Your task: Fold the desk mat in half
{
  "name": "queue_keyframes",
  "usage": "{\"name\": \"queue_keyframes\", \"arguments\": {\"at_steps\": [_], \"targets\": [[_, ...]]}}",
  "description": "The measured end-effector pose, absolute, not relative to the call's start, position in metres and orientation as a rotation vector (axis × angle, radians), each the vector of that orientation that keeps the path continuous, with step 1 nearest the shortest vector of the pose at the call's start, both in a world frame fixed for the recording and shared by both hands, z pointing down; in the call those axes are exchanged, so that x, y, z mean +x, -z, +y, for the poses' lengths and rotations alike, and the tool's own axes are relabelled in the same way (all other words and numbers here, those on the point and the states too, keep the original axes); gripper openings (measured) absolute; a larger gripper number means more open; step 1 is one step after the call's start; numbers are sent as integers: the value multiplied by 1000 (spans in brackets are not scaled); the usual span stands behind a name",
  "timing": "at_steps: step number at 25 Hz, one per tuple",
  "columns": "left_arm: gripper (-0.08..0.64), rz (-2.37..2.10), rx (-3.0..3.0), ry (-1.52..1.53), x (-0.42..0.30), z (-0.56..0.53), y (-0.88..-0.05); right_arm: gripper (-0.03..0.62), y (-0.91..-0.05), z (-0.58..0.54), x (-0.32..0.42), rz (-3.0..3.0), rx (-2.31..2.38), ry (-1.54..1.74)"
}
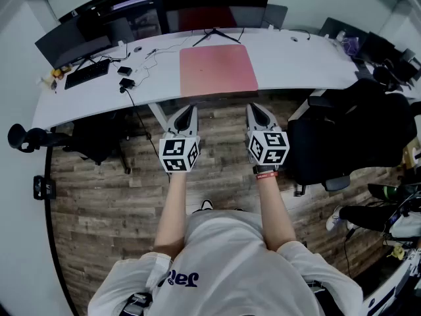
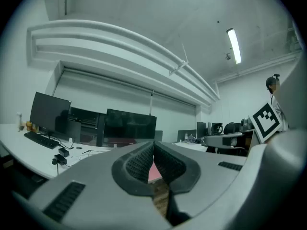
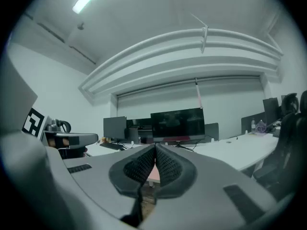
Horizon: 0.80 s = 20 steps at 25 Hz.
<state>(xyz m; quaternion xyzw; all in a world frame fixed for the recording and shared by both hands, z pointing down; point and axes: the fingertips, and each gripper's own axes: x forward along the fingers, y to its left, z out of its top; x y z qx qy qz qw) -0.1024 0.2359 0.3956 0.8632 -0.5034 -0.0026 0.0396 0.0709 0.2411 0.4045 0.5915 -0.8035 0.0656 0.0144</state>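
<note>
A pink desk mat (image 1: 218,69) lies flat on the white desk (image 1: 296,64), in front of a dark monitor (image 1: 214,8). Both grippers hover side by side over the wooden floor, short of the desk's near edge and pointing at it. My left gripper (image 1: 187,110) is shut with nothing in it, below the mat's left corner. My right gripper (image 1: 257,109) is shut and empty too, below the mat's right corner. In the left gripper view a sliver of the pink mat (image 2: 154,172) shows between the closed jaws (image 2: 154,150). The right gripper view shows the same mat (image 3: 153,175) past its tips (image 3: 155,152).
A black keyboard (image 1: 87,74), a small adapter with cables (image 1: 125,78) and a second monitor (image 1: 72,41) sit on the desk's left part. A black office chair (image 1: 342,133) stands at the right, another chair (image 1: 92,137) at the left. The person's arms and white shirt fill the bottom.
</note>
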Motion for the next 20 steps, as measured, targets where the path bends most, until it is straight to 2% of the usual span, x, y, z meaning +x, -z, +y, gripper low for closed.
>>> {"name": "queue_keyframes", "arguments": {"at_steps": [11, 20], "targets": [[20, -1473, 2660, -21, -152, 234, -412, 14, -422, 239, 12, -2497, 1849, -289], [20, -1365, 2654, 12, -157, 233, -434, 14, -441, 233, -11, -2493, 1814, -351]]}}
